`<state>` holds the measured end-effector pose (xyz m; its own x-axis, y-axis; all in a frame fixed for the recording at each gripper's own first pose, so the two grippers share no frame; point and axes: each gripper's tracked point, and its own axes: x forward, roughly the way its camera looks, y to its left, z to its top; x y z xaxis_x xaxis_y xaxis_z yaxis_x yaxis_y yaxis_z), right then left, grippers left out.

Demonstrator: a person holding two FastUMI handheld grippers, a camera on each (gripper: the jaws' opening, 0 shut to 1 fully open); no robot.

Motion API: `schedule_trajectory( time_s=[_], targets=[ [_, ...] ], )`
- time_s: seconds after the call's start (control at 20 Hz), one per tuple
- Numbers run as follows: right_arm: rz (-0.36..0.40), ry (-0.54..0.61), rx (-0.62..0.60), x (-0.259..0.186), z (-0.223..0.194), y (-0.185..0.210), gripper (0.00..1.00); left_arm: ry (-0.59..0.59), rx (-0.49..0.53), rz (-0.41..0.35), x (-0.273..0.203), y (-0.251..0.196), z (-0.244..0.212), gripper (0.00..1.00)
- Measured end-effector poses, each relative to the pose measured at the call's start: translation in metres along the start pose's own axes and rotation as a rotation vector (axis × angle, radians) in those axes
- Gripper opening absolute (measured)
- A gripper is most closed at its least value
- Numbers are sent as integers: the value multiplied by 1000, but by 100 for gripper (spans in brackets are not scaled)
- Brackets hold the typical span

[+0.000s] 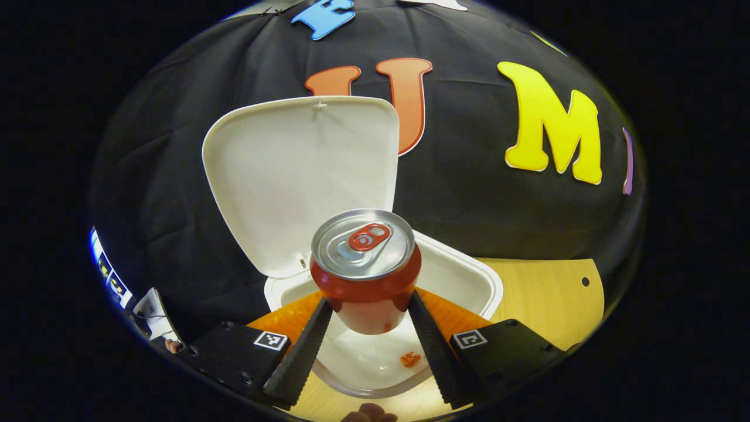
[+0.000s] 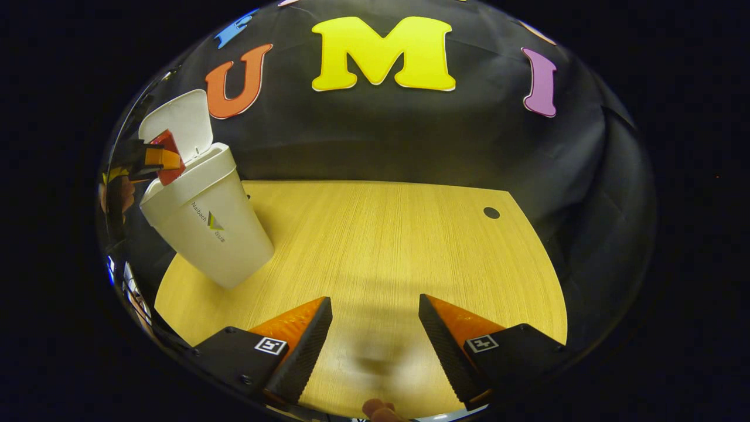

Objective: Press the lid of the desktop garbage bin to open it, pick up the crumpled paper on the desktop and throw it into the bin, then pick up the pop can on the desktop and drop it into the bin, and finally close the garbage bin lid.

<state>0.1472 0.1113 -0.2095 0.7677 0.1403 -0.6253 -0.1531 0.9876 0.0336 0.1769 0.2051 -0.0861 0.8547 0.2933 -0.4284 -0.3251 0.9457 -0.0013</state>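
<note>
In the left gripper view my left gripper (image 1: 369, 305) is shut on a red pop can (image 1: 366, 281), holding it upright above the open mouth of the white garbage bin (image 1: 469, 275). The bin's lid (image 1: 299, 176) stands raised behind the can. In the right gripper view the same bin (image 2: 211, 228) stands at the table's far left with its lid (image 2: 179, 120) up, and the can (image 2: 170, 153) hangs over its rim in the other gripper. My right gripper (image 2: 375, 328) hovers open above bare wood, nothing between its fingers.
The wooden table (image 2: 381, 234) has a rounded right edge and a small dark hole (image 2: 491, 212) near its back right. A small orange scrap (image 1: 410, 358) lies on the bin's pale inside. Black cloth walls the booth behind.
</note>
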Motion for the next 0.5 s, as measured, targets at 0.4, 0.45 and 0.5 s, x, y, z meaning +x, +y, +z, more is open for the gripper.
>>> schedule_trajectory(
  time_s=[0.4,0.45,0.5],
  targets=[
    [10,5,-23,-7,-9,2,95,-41,1,-17,-14,-3,6,88],
    [11,6,-23,-8,-10,2,94,-49,8,-22,-18,-5,9,90],
    [13,6,-24,-8,-11,1,94,-60,15,-24,-21,-6,12,91]
  ],
)
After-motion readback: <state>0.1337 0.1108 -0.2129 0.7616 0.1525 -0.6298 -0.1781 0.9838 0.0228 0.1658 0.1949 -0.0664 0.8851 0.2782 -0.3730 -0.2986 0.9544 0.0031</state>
